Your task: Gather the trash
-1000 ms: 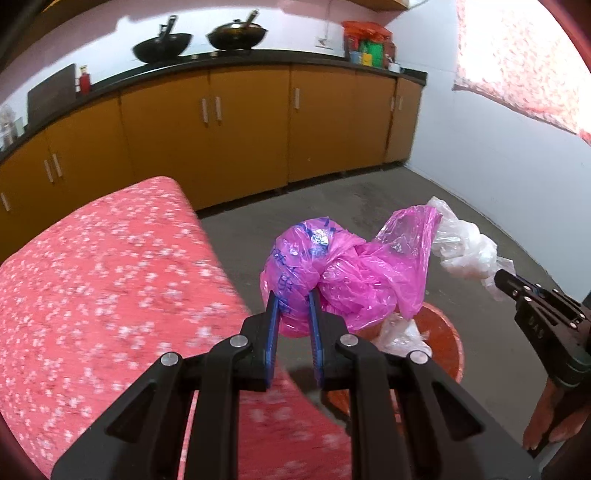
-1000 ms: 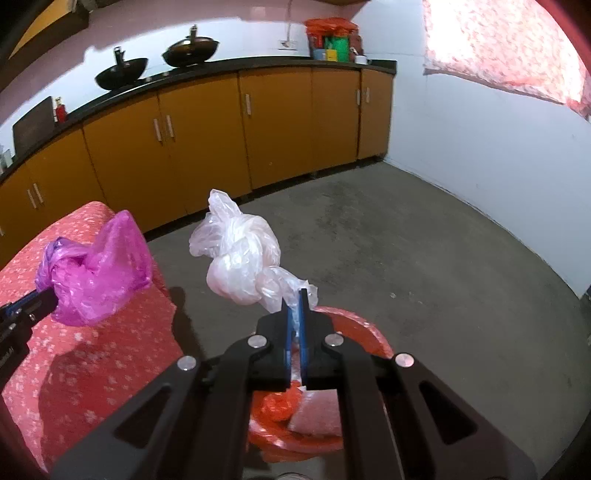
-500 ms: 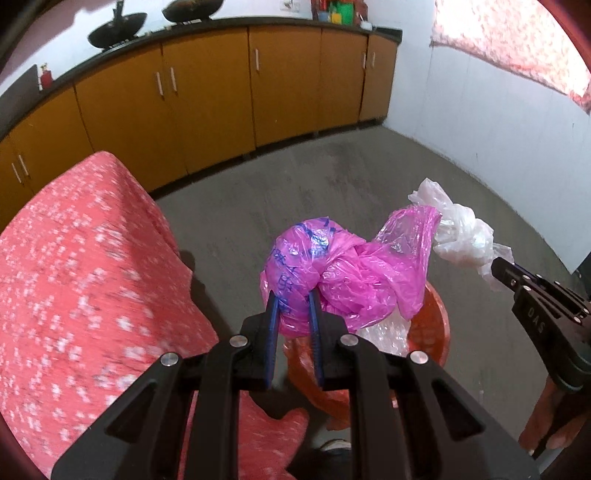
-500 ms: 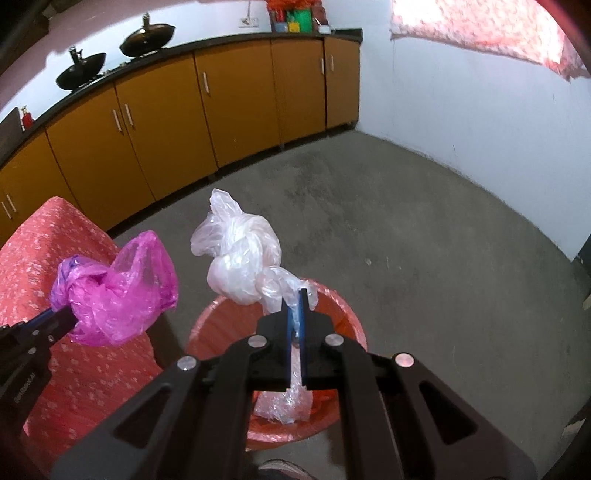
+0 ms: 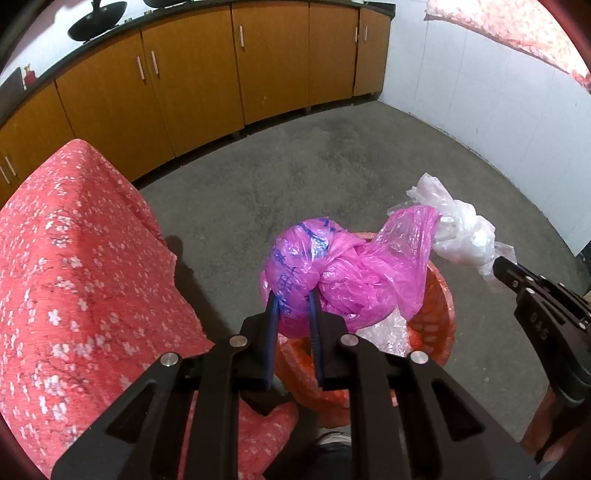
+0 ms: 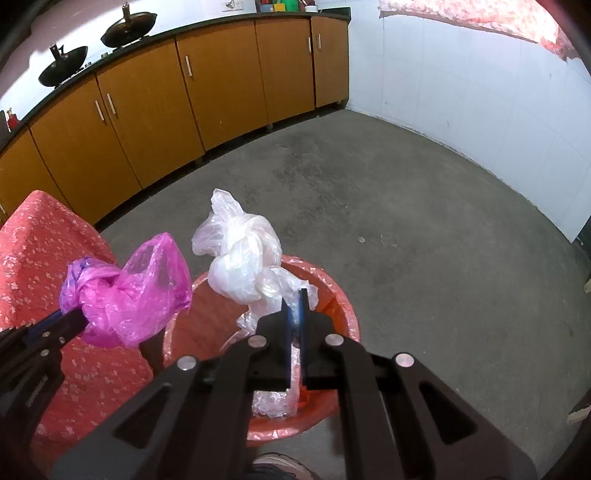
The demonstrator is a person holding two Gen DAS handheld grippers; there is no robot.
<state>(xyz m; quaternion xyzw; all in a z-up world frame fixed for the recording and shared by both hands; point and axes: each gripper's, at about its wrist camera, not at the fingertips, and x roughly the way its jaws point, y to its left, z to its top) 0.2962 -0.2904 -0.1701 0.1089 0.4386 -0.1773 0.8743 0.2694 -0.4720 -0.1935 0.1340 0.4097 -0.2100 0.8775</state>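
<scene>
I am standing in a home kitchen. A long run of orange-brown cabinets (image 6: 192,96) with slim metal door handles curves along the far wall, topped by a dark tabletop (image 6: 207,23). Two black woks (image 6: 62,68) sit on that tabletop toward its left end, and jars or packets, too small to make out, crowd its right end. The floor (image 6: 406,221) is bare grey concrete, the side wall (image 6: 461,85) white. A red cloth with small white flowers (image 5: 74,277) drapes furniture at my left, and a red bin (image 6: 334,295) lined with plastic stands on the floor.
</scene>
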